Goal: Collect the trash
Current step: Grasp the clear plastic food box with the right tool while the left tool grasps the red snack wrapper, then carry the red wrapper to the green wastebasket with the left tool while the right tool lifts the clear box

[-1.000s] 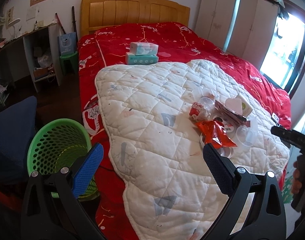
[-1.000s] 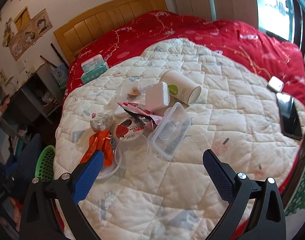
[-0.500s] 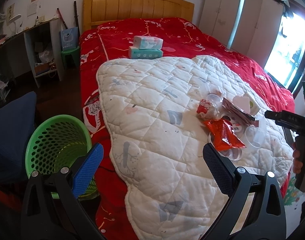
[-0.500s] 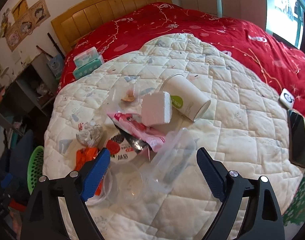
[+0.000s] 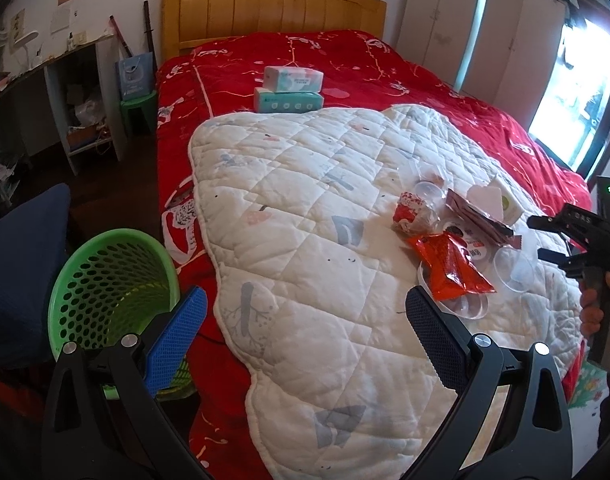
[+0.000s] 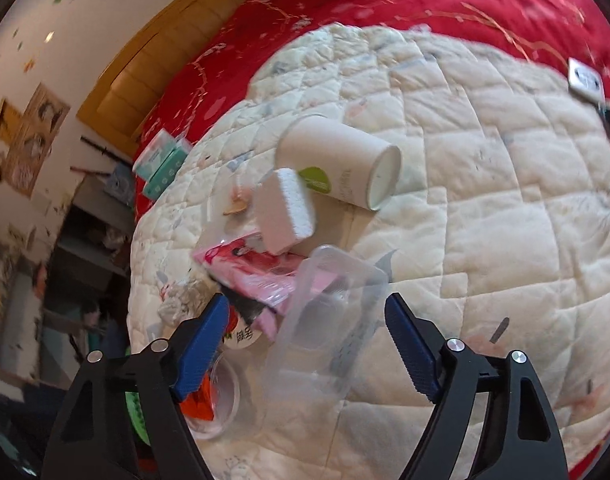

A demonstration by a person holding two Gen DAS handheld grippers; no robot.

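Left wrist view: at far left a green basket (image 5: 105,280) stands on the floor beside the bed, just past the left gripper (image 5: 301,328), whose blue pads are spread wide with nothing between them, over the near edge of the white quilt (image 5: 305,200). Farther right on the quilt lies the trash: a crumpled red-and-white wrapper (image 5: 415,212), an orange snack bag (image 5: 451,266) lying on clear round lids, then a white foam block (image 5: 487,200). At the right edge the right gripper (image 5: 545,240) reaches in over this pile, held by a hand (image 5: 593,308). In the right wrist view, blurred, its jaws have just been closing and stand partly open around a clear plastic container (image 6: 325,320); the pads do not yet touch it. A pink wrapper (image 6: 257,276) lies to the container's left, and a paper cup (image 6: 341,164) lies on its side beyond, against the foam block.
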